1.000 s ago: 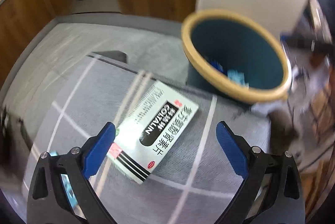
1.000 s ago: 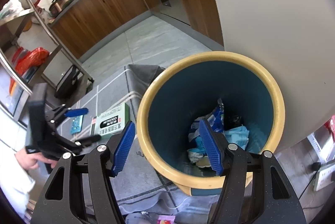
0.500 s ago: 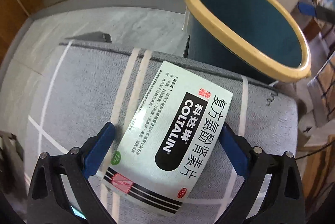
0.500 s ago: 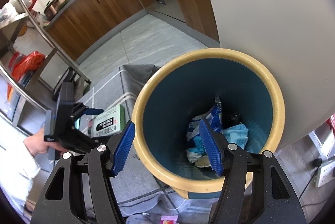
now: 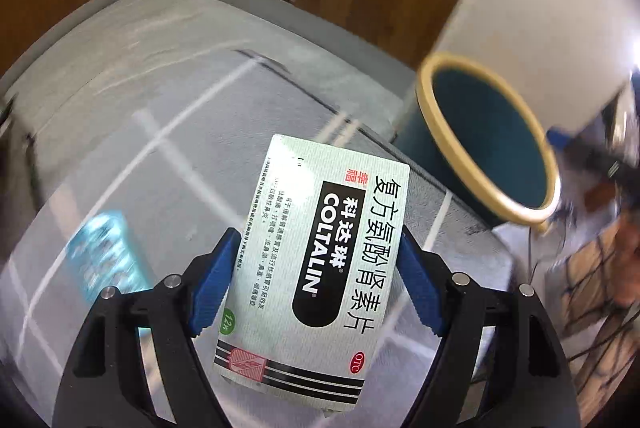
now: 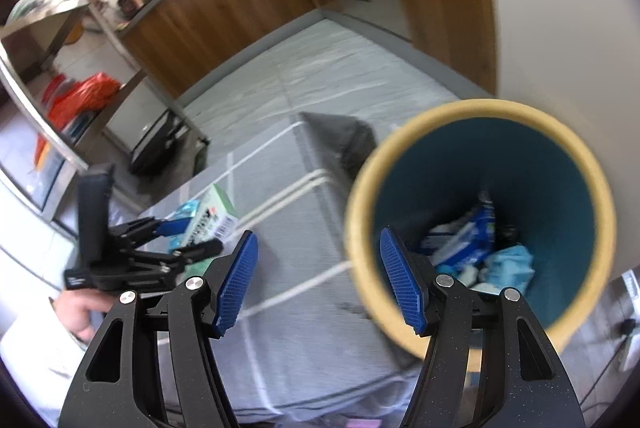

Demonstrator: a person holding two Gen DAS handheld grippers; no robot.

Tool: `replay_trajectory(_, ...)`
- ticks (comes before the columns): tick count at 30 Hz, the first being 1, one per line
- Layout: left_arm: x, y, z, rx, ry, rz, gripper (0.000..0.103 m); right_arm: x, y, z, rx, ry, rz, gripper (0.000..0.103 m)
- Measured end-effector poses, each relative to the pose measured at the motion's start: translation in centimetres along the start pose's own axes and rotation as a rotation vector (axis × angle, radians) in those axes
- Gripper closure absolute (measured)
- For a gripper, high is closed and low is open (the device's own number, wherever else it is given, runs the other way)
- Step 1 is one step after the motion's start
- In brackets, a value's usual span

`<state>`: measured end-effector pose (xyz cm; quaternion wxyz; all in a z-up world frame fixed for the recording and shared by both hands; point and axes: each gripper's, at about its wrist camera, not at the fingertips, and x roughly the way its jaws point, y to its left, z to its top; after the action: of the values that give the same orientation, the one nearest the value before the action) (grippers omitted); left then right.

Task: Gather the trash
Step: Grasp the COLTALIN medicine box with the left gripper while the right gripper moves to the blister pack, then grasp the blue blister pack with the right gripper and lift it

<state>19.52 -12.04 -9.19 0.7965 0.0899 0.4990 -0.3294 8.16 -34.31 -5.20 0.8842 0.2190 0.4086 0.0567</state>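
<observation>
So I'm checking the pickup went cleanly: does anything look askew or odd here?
Only slightly. The medicine box sits tilted in the left claw, which has just been closing on it; the blue pads press its long edges. A small blue packet is left on the grey cloth. The bin stands upright.

Our left gripper (image 5: 316,280) has just been closing, pads clamping a medicine box (image 5: 320,260); right gripper (image 6: 318,282) hangs agape, empty.

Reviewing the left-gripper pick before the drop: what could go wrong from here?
1. The left gripper pinches the medicine box by its long edges, most of it sticking out; it may pivot or slip.
2. The bin sits off to the side; an early release lands on the grey mat.
</observation>
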Motion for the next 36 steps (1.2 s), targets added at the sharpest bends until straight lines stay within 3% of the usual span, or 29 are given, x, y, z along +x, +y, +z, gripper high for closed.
replay_trajectory(10, -13.7, 6.8, -6.8, -0.415, -0.151, 0.094, 0.027, 4.9, 9.7, -1.4, -0.140, 0.100, 0.058, 0.038)
replay_trajectory(18, -20.5, 11.0, -10.1, -0.556, -0.271, 0.193, 0.027, 10.9, 17.3, -1.9, -0.221, 0.171, 0.046, 0.033)
replay_trajectory(25, -21.2, 13.2, -10.8, -0.604, -0.293, 0.214, 0.027, 16.7, 21.7, -2.4, -0.257, 0.208, 0.007, 0.026)
replay_trajectory(36, -20.6, 14.6, -11.1, -0.626, -0.299, 0.145, 0.027, 24.3, 25.2, -3.8, -0.307, 0.238, -0.096, 0.024)
